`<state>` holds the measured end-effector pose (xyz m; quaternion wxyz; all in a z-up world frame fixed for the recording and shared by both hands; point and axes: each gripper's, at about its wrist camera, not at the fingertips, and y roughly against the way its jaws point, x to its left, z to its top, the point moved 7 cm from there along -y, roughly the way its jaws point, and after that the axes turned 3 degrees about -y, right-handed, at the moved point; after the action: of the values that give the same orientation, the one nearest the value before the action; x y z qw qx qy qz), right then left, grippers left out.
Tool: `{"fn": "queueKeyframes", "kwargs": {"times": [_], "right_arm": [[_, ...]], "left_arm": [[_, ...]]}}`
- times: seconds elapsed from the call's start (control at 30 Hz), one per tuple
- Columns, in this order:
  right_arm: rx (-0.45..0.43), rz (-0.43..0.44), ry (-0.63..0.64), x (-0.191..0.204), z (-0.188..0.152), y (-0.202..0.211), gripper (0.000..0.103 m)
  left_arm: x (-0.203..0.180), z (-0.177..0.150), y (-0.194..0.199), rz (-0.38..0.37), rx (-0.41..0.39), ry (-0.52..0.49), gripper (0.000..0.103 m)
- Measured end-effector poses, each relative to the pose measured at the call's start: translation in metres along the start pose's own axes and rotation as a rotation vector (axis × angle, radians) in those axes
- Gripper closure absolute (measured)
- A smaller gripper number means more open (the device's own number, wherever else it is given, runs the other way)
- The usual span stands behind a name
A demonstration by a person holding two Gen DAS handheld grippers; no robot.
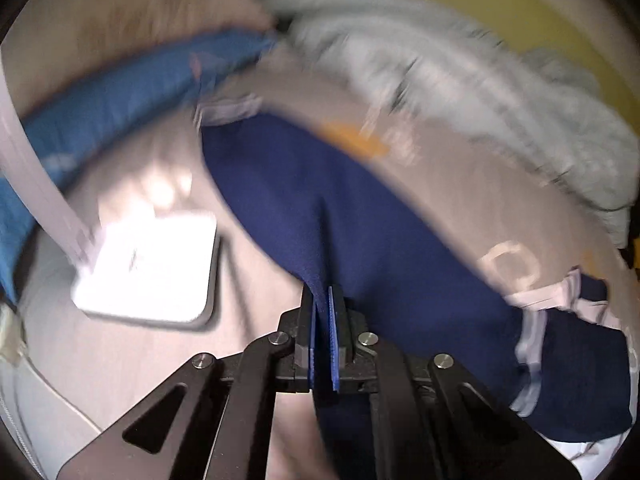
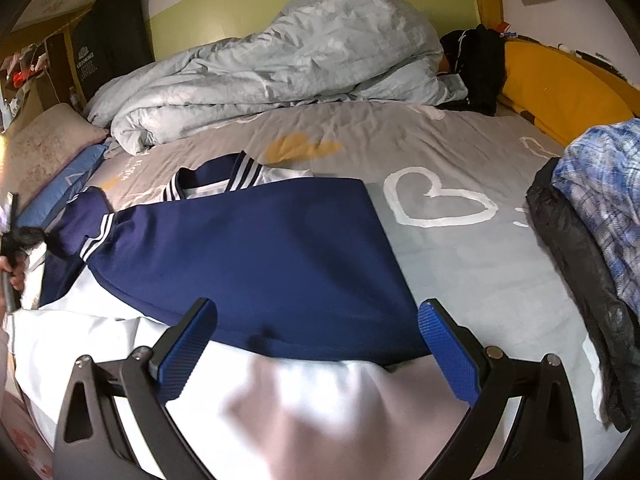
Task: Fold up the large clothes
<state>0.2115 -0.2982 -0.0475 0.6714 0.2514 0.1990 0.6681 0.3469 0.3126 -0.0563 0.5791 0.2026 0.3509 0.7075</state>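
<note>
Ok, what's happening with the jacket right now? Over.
Left gripper shut on jacket. Right gripper open over the hem. Duvet behind, clear.

Grey heart-print bed sheet (image 2: 460, 152) — rumpled pale duvet (image 2: 280, 64), green wall (image 2: 224, 12) behind

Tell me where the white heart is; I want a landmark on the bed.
In the right wrist view the white heart is printed on the grey sheet, right of the navy jacket and left of the plaid cloth.
</note>
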Motion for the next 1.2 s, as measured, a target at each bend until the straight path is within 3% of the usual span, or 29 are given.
{"fn": "queueKeyframes", "kwargs": {"times": [0.13,0.27,0.33,0.47,0.53,0.57,0.6,0.67,0.87,1.07,1.2], "right_arm": [[-0.012,0.011,-0.020,-0.002,0.003,0.007,0.002],[-0.028,0.012,-0.021,-0.002,0.006,0.012,0.002],[-0.026,0.011,-0.022,-0.001,0.005,0.012,0.002],[-0.017,0.012,-0.029,-0.002,0.004,0.013,0.002],[-0.022,0.015,-0.029,-0.002,0.005,0.016,0.002],[-0.027,0.016,-0.029,-0.003,0.006,0.018,0.002],[-0.031,0.018,-0.029,-0.003,0.006,0.020,0.002],[-0.035,0.024,-0.031,-0.003,0.007,0.022,0.002],[-0.021,0.029,-0.031,-0.001,0.003,0.018,0.002],[-0.020,0.021,-0.023,0.001,0.002,0.017,0.002],[-0.016,0.019,-0.023,0.001,0.001,0.015,0.002]], "left_arm": [[-0.047,0.006,0.070,-0.068,-0.160,-0.101,0.099],[-0.113,-0.023,0.128,-0.196,-0.226,-0.207,0.099],[-0.145,-0.043,0.138,-0.215,-0.224,-0.264,0.099],[-0.192,-0.093,0.124,-0.255,-0.111,-0.320,0.098],[-0.209,-0.112,0.118,-0.254,-0.074,-0.374,0.092],[-0.213,-0.119,0.117,-0.235,-0.067,-0.392,0.074],[-0.216,-0.124,0.120,-0.233,-0.071,-0.400,0.046],[-0.217,-0.130,0.132,-0.256,-0.118,-0.397,0.030],[-0.211,-0.122,0.165,-0.287,-0.214,-0.373,0.020],[-0.181,-0.102,0.151,-0.278,-0.186,-0.272,0.020],[-0.165,-0.093,0.135,-0.215,-0.169,-0.271,0.020]]}}
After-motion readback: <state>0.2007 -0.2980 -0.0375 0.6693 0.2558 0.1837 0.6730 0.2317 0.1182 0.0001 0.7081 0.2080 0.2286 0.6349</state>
